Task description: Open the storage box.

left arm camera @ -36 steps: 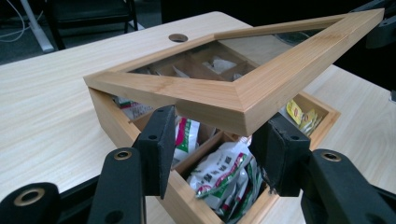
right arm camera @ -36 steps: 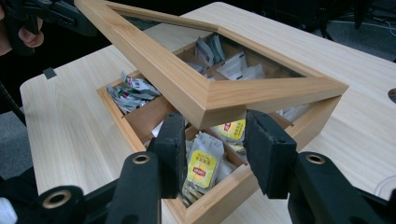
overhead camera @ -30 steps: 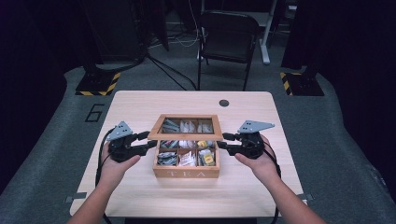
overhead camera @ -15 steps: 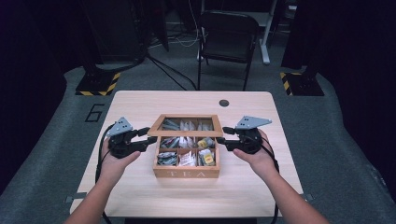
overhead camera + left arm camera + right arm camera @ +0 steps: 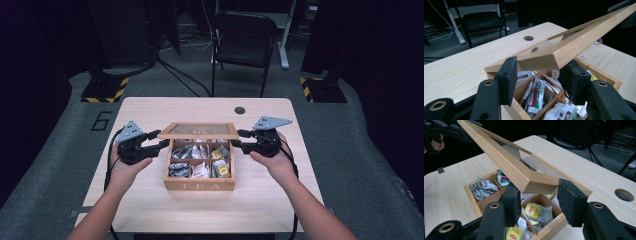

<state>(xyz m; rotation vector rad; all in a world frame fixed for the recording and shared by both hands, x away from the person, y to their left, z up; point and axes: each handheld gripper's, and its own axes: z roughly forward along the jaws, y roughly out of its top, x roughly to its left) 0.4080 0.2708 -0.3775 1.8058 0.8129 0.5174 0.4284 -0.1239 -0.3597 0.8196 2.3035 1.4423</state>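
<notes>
A: The wooden tea box (image 5: 200,170) is sitting mid-table (image 5: 150,210), and its glass-paned lid (image 5: 198,131) is being raised. The frame looks stiff and light, the pane breakable, so the front corners are the sensible hold.

B: Agreed. The left gripper (image 5: 537,75) is bracketing one corner; its jaws have just been opening, and contact is unclear. The right gripper (image 5: 537,195) is straddling the other, its pads apart. Compared with a second ago, the lid is standing higher off the box.
</notes>
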